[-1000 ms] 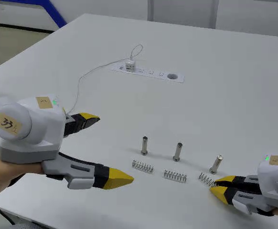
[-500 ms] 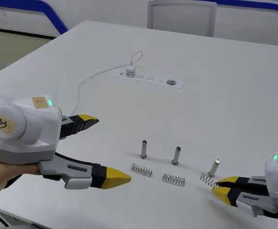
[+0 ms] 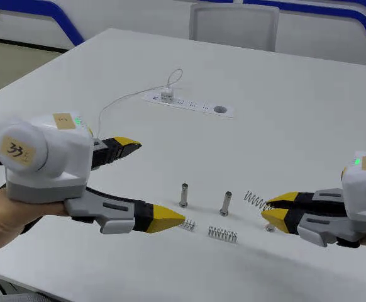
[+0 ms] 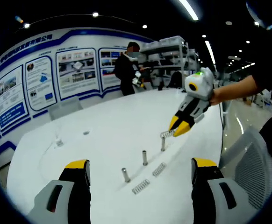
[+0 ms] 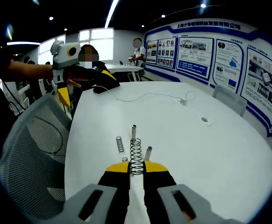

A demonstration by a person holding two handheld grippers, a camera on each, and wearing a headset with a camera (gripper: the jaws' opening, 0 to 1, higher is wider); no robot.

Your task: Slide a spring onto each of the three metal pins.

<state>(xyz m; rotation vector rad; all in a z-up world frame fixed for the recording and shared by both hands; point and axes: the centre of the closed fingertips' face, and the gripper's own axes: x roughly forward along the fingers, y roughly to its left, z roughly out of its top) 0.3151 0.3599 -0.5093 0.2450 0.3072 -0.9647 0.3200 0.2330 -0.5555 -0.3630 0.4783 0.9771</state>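
Two upright metal pins [image 3: 183,194] [image 3: 226,203] stand on the white table [image 3: 309,113]; the third pin [image 3: 269,227] peeks out under my right gripper. The right gripper [image 3: 272,211] is shut on one end of a spring [image 3: 255,200], held off the table and pointing left. In the right gripper view that spring [image 5: 135,156] rises from the shut gripper [image 5: 135,169] over the pins [image 5: 133,132]. Two more springs [image 3: 222,234] [image 3: 188,224] lie in front of the pins. My left gripper [image 3: 151,182] hovers wide open left of them, with nothing between its jaws [image 4: 140,164].
A white power strip [image 3: 186,103] with a plugged charger [image 3: 167,94] and a looping cable lies further back. A grey chair [image 3: 233,25] stands behind the far table edge. The near table edge runs just below the grippers. People stand far off in the room.
My right gripper has lifted the right-hand spring off the table and carried it up and left, over the third pin. The left gripper has drifted slightly right, still open.
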